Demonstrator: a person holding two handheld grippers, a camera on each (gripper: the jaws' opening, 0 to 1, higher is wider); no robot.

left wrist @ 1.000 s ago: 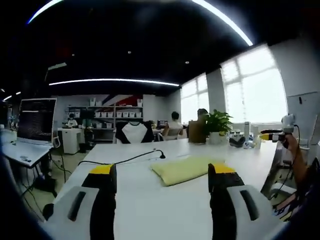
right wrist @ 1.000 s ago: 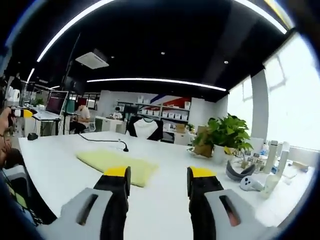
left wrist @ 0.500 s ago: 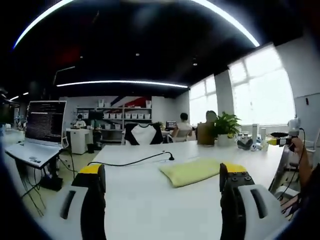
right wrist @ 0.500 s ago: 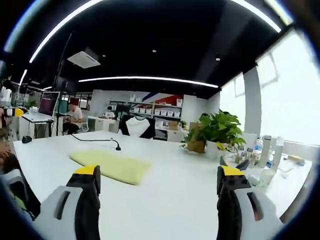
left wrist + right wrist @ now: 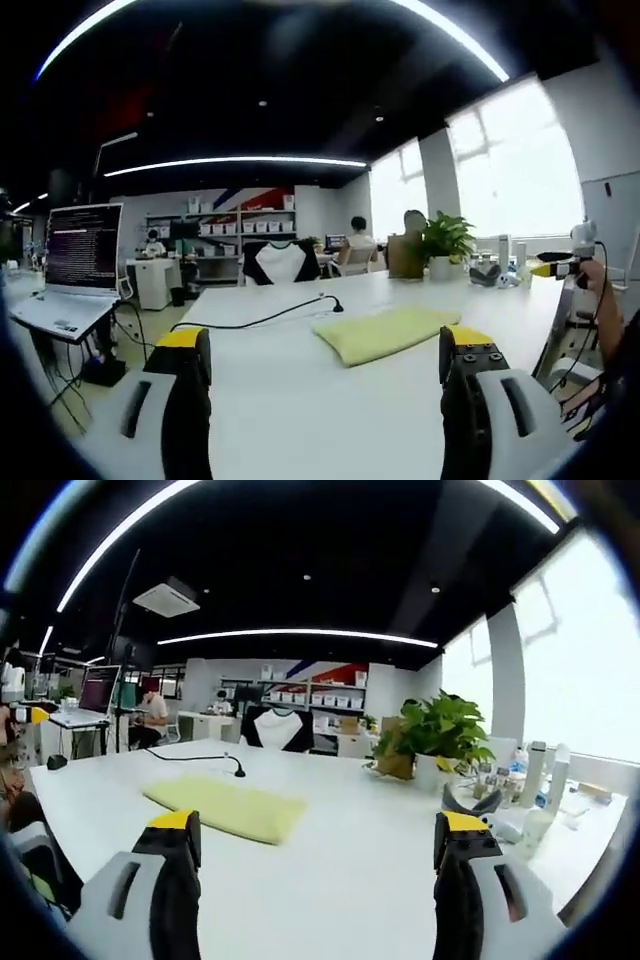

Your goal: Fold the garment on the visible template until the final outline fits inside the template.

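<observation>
Both grippers, left (image 5: 325, 365) and right (image 5: 318, 850), hang wide open and empty, the folded yellow garment (image 5: 385, 332) flat ahead between them, its long axis crosswise, neither clearly nearer.

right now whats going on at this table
A person holds a hand-held gripper in each hand above a white table. Both the left hand-held gripper and the right hand-held gripper are open and grip nothing. A yellow garment lies flat on the table ahead of them, apparently already folded into a compact shape, with neither gripper touching it. A black cable runs across the table beyond it, and a potted plant stands further back.
</observation>
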